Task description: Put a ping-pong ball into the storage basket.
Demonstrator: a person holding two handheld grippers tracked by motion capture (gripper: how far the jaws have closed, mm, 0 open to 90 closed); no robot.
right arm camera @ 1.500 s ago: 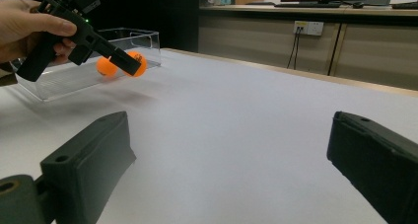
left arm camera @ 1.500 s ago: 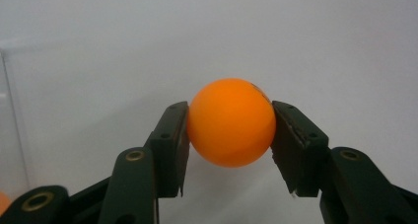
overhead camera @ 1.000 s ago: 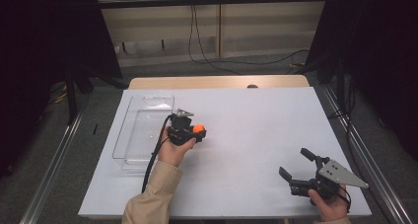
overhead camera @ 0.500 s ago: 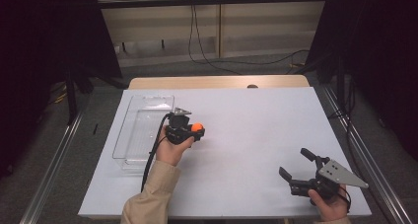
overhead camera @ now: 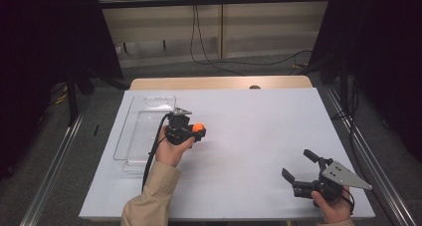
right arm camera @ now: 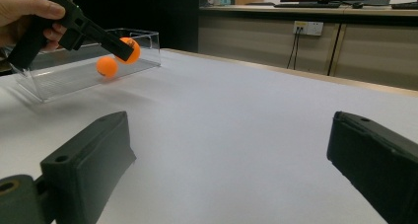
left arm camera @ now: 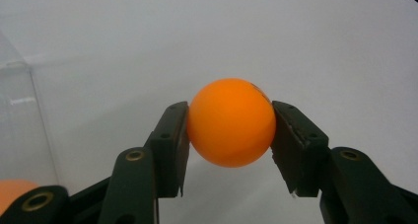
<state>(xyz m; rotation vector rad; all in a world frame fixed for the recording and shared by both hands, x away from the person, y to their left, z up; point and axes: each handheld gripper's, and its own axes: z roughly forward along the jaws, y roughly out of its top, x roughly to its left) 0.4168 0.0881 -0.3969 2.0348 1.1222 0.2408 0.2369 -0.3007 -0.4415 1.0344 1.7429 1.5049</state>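
An orange ball (left arm camera: 230, 121) sits pinched between the two black jaws of my left gripper (left arm camera: 229, 131), which is shut on it. From the high view, the left gripper (overhead camera: 195, 131) holds the ball (overhead camera: 198, 128) a little above the white table, just right of the clear plastic tray (overhead camera: 130, 112). A second orange ball (right arm camera: 107, 66) lies inside the tray (right arm camera: 59, 81), and the held ball (right arm camera: 129, 50) hangs beside it. My right gripper (overhead camera: 298, 167) rests near the table's front right corner, open, with nothing between its jaws (right arm camera: 231, 140).
The white table (overhead camera: 259, 126) stretches wide and bare between the two grippers. The tray's clear wall (left arm camera: 19, 115) stands close on the left of the held ball. A cable trails from the left gripper down along the sleeve. Dark floor and rails flank the table.
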